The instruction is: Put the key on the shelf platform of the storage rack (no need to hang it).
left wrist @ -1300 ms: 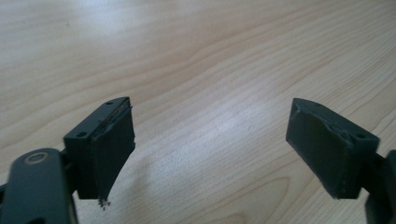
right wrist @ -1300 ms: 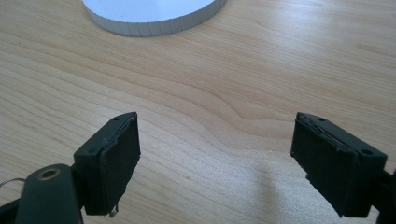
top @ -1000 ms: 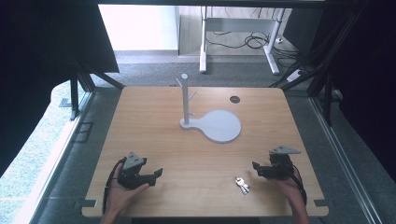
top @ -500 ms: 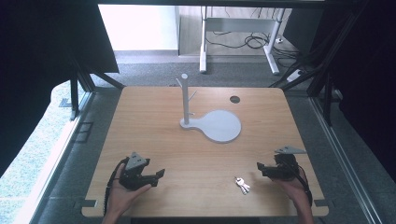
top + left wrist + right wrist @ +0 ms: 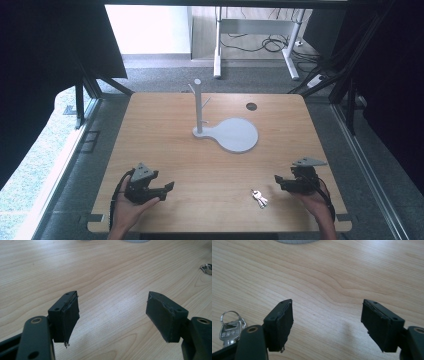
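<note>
Pale wood with a wavy grain is covering the whole rectangular table [image 5: 165,130], and both of the person's hands are resting near its front edge. At the left, the left hand [image 5: 131,206] is gripping the black left gripper [image 5: 169,187], which is pointing to the right across the boards; in the left gripper view its two black jaws are standing wide apart over bare wood with nothing between them, and a glint of metal is showing at that view's far right edge. Toward the middle of the table, farther back, a grey upright post with short side pegs [image 5: 198,102] is rising from a flat grey round-ended base plate [image 5: 235,135], whose disc is spreading out to the right of the post. Behind that, a small dark round hole [image 5: 251,106] is sitting in the tabletop. Nearer the front, a small bunch of silver keys on a ring [image 5: 259,198] is lying flat on the wood, between the two grippers and much closer to the right one. At the right, the right hand [image 5: 316,201] is holding the black right gripper [image 5: 276,180], which is pointing left; in the right gripper view its jaws are likewise spread wide and empty, with the keys [image 5: 230,328] lying just beside the left-hand jaw, apart from its pad.
</note>
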`<state>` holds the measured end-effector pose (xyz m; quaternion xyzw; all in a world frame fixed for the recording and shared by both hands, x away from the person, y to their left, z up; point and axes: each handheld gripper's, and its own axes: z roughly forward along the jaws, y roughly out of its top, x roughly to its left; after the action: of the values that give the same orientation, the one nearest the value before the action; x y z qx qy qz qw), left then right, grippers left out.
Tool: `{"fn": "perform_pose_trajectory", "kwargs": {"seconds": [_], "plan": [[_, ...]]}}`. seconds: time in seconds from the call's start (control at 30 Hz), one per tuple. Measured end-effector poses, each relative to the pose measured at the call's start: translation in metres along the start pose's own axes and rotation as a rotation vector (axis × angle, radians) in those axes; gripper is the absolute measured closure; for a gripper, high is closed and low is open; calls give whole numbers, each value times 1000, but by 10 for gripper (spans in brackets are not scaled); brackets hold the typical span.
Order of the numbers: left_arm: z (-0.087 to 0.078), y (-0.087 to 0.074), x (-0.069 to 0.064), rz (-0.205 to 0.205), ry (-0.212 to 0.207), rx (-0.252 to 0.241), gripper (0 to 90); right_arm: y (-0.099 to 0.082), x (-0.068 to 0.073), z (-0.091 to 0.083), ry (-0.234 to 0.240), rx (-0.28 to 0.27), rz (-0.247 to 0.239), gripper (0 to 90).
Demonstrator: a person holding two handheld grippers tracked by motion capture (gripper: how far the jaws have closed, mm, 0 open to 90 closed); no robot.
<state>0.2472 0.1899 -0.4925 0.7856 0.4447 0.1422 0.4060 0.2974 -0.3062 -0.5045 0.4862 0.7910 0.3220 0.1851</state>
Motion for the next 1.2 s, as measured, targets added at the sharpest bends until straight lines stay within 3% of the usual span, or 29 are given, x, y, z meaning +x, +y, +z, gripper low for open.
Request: {"fn": "perform_pose_trajectory", "kwargs": {"seconds": [0.2,0.37,0.6,0.8,1.2], "plan": [[1,-1,-3,-8,-17,-4,270,5,4,0,13,33,-27,320],[2,-1,-6,-5,-22,-6,269,12,6,-3,-11,71,-54,337],[1,-2,-6,-11,-22,2,270,30,14,-14,20,97,-99,379],[-4,-2,-2,-32,-20,-8,272,51,20,-18,65,163,-152,422],[-7,-4,0,-37,-27,-3,273,76,30,-21,106,254,-175,495]]}}
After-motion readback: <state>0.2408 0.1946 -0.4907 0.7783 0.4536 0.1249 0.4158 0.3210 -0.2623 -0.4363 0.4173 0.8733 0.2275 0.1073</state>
